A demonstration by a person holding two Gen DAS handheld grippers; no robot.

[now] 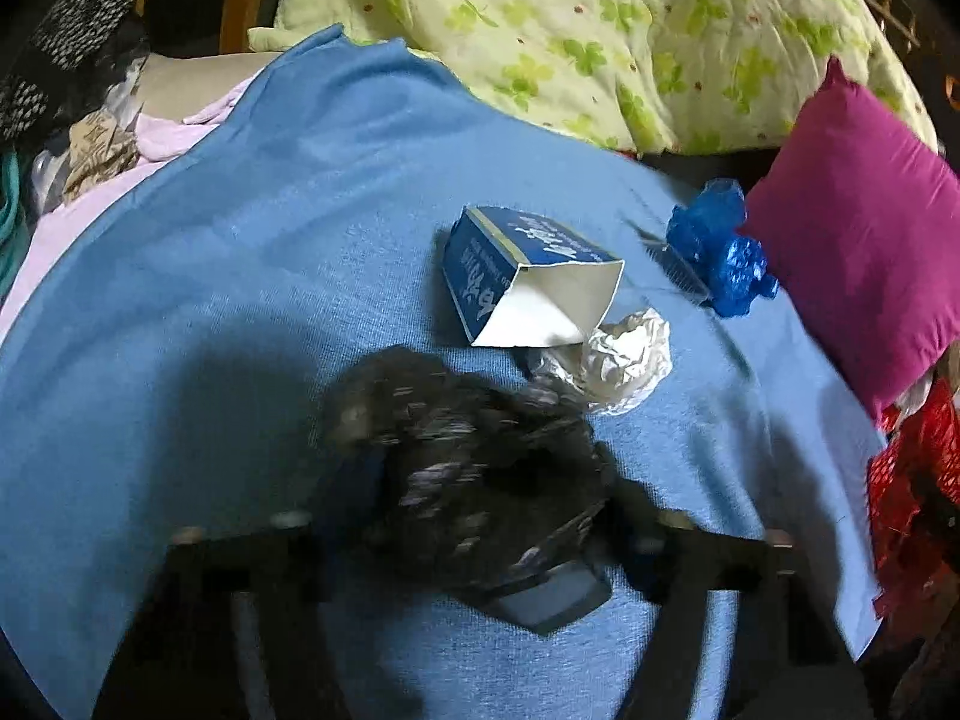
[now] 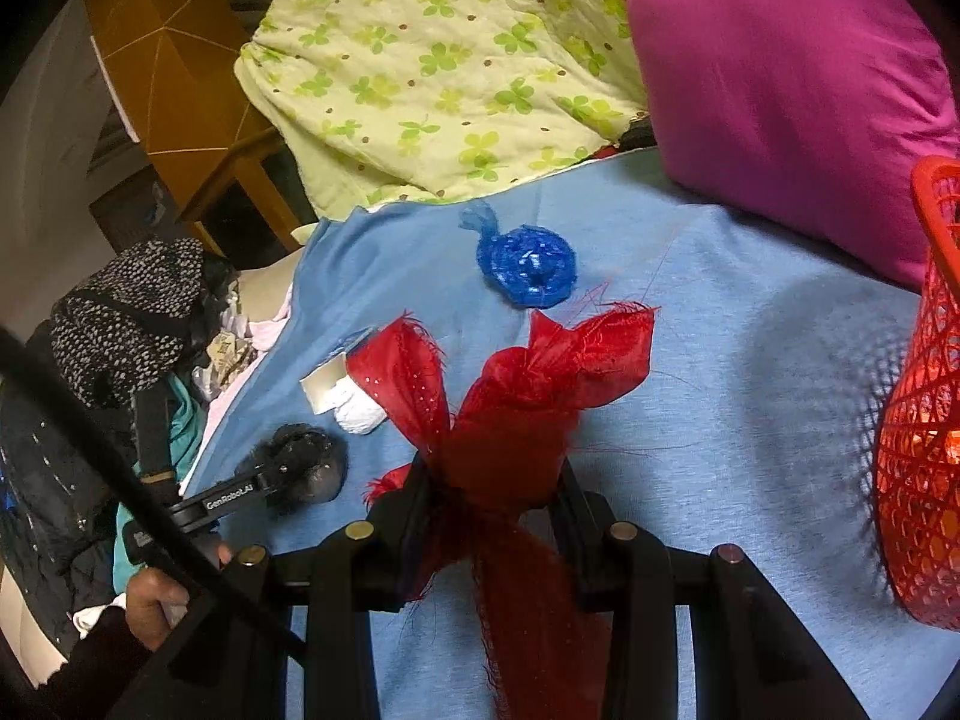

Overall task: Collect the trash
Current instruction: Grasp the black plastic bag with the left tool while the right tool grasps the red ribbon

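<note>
Left wrist view: left tongs (image 1: pixel 480 534) sit apart around a blurry black plastic wad (image 1: pixel 456 450) on the blue sheet (image 1: pixel 210 300); whether they're squeezing it, can't tell. Right tongs (image 2: pixel 492 480) are clamped on red fabric scrap (image 2: pixel 522 390), red basket (image 2: pixel 924 420) far right.

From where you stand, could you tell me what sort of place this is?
Most likely a bedroom, on a bed: a blue sheet covers the surface, a clover-print quilt is bunched behind it, and a magenta pillow lies alongside.
</note>
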